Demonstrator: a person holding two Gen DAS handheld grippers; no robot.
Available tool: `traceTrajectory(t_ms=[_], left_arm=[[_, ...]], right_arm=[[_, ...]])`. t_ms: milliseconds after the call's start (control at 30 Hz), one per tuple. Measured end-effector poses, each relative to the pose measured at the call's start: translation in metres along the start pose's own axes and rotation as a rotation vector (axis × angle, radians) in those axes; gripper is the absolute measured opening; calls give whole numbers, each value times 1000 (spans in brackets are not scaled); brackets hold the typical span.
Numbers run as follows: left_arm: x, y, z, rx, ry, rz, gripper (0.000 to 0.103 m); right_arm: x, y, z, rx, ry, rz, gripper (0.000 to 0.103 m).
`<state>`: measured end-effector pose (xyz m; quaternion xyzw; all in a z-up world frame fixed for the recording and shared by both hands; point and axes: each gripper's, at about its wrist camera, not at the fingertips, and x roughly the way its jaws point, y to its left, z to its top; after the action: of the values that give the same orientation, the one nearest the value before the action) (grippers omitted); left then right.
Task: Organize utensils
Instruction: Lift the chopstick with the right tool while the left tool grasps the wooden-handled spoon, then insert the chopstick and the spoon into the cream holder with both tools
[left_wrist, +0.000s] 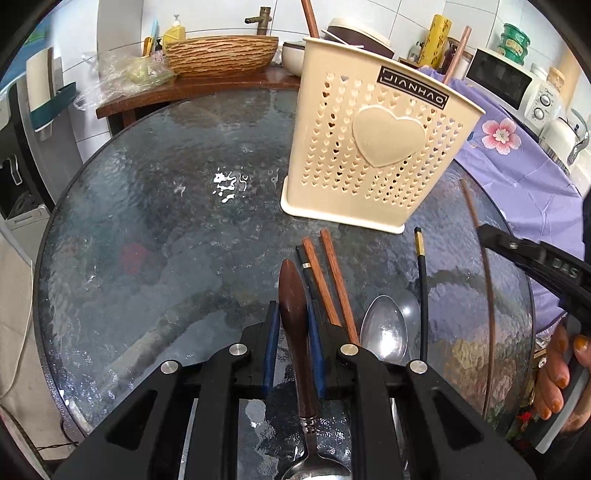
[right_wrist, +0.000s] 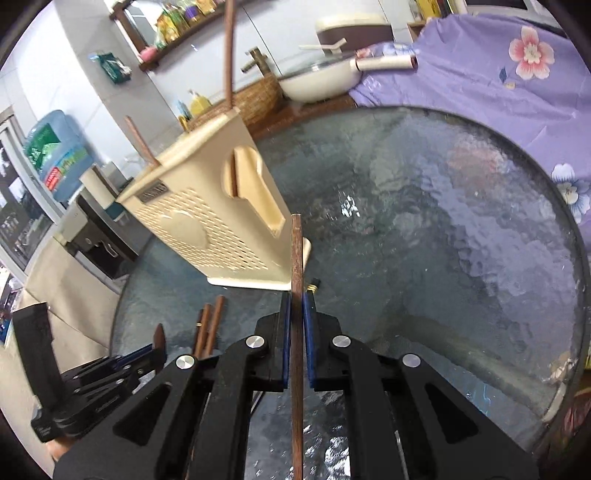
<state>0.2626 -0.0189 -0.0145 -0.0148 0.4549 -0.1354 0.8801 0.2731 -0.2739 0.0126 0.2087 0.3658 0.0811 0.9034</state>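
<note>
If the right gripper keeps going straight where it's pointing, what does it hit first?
Probably the cream utensil holder: the chopstick held by the right gripper points at its near corner, though depth is hard to judge.

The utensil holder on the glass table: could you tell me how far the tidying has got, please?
Done: two brown chopsticks already stand in the cream holder.

In hand: the left gripper is shut on a wooden-handled spoon, and the right gripper is shut on a brown chopstick.

Left on the glass table: a pair of wooden chopsticks, two black chopsticks and a metal spoon.
</note>
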Motion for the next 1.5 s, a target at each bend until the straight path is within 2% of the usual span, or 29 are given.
traceTrajectory(t_ms=[567,1000,1500], left_arm=[[-28,8,3,-18,-70,-5,15],[-50,8,4,-8,-118,-19,15],[-79,4,6,-3,-205,-28,15]], right_arm=[[-66,35,8,-80,-136,94,7],[-92,48,9,-139,-182,110,7],[-98,60,5,-189,-192,104,7]])
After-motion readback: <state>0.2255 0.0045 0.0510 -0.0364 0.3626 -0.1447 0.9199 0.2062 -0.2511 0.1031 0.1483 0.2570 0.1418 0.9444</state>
